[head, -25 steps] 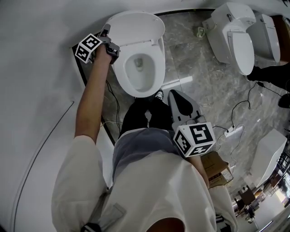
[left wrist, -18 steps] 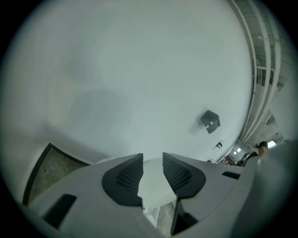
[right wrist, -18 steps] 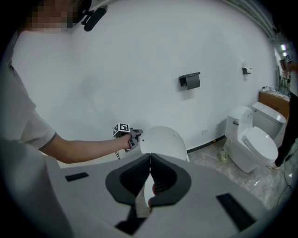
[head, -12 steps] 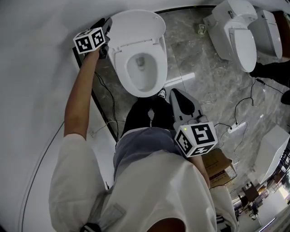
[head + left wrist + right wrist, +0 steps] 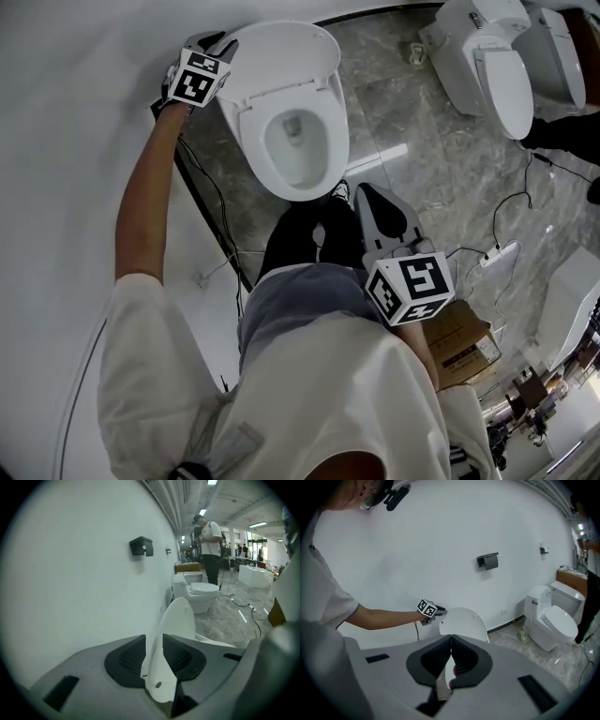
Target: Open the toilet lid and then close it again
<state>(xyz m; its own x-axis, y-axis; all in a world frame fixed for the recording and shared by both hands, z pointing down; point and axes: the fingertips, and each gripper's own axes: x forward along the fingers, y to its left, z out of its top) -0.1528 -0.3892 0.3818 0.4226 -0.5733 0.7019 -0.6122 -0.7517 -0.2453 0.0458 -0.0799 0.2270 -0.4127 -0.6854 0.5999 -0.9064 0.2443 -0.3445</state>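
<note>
- Toilet lid [image 5: 281,58] stands upright, leaning back toward the wall [image 5: 75,122]. The seat [image 5: 330,141] is down and the bowl is exposed, so the opening half of the task looks done.
- Left gripper [image 5: 216,42] is on the lid's upper left rim, arm stretched out along the wall. It comes in from the side, probably because only the lid's free edge can be reached.
- In the left gripper view the lid's thin edge runs between the two pads [image 5: 129,660] and fills the gap. The jaws have just been closing, and the pads appear to press on both faces, so this is a pinch on the rim.
- Judged step: taking hold of the rim to swing the lid forward and down. The top edge is far from the hinge, so it gives the best leverage.
- Right gripper [image 5: 370,197] has its jaws pressed together with nothing in them. It is held low in front of the person's body, well apart from the toilet, out of the lid's path and likely idle.
- Risk: a smooth, thin rim could slip out of the pinch and drop onto the seat.
</note>
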